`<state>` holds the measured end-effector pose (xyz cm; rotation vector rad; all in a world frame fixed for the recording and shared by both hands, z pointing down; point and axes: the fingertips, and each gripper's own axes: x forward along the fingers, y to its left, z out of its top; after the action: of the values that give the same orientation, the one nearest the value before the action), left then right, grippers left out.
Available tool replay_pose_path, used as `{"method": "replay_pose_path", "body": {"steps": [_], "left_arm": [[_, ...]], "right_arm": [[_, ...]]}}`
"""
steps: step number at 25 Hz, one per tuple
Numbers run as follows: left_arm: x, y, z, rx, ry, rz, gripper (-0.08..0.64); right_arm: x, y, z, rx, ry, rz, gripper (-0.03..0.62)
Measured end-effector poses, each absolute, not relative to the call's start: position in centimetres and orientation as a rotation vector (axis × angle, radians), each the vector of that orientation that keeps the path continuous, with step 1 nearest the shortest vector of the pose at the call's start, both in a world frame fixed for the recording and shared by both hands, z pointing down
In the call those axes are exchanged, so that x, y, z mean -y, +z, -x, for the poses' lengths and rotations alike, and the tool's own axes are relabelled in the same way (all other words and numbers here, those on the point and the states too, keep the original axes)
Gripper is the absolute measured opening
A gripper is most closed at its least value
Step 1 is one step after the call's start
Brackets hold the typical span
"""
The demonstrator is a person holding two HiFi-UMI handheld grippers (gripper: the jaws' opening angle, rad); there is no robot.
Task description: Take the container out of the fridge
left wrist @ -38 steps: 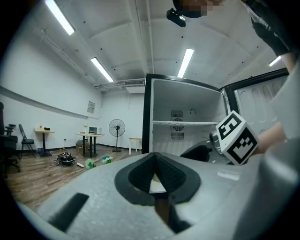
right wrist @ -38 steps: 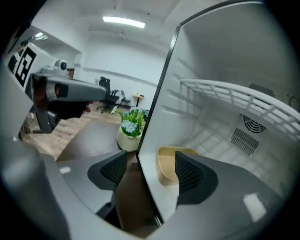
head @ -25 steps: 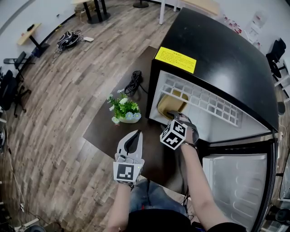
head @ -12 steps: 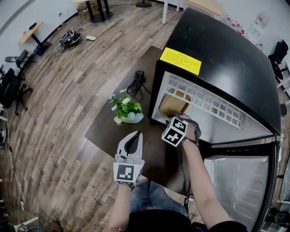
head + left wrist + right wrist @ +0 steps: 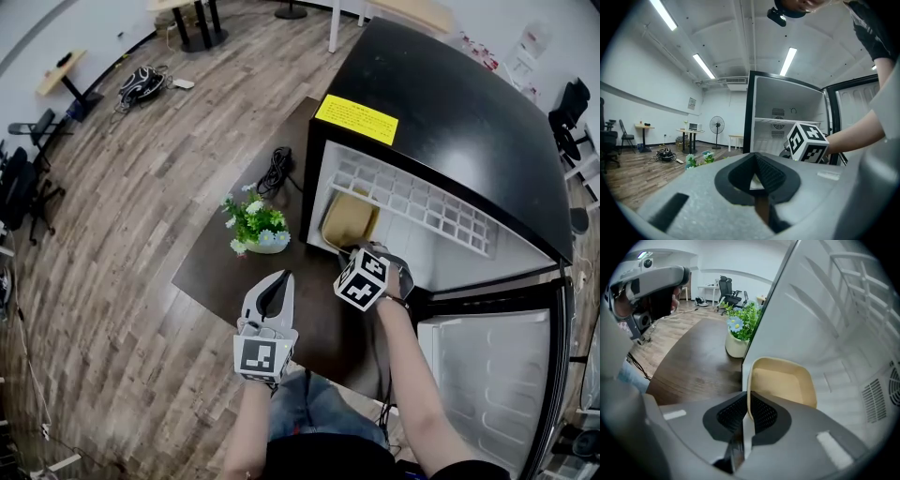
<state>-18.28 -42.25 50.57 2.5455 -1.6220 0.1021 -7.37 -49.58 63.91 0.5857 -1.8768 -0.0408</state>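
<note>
You've got the container's rim, and it's still inside the fridge.
Your left gripper (image 5: pixel 280 277) hovers over the dark surface (image 5: pixel 220 274), fingers (image 5: pixel 773 174) pressed together and empty. The flower pot (image 5: pixel 255 231) sits just beyond. Your right gripper (image 5: pixel 746 416) tilts down into the open fridge (image 5: pixel 450 103). Its fingers (image 5: pixel 764 414) have just been closing and pinch the near rim of the beige container (image 5: pixel 348 218), under the wire shelf (image 5: pixel 412 197).
</note>
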Motion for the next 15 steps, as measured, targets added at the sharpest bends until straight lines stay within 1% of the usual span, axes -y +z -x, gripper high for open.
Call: {"method": "replay_pose_path", "body": {"steps": [8,15], "left_arm": [[40.8,49.6,17.6,1.611,0.097,-2.575,0.007],[39.2,47.9,17.7,1.631,0.066,-2.594,0.007]], "right_arm": [[46.1,60.4,7.9,1.997,-0.012,-0.66,0.029],[41.2,55.0,8.0,2.208,0.036,-0.8,0.028]]}}
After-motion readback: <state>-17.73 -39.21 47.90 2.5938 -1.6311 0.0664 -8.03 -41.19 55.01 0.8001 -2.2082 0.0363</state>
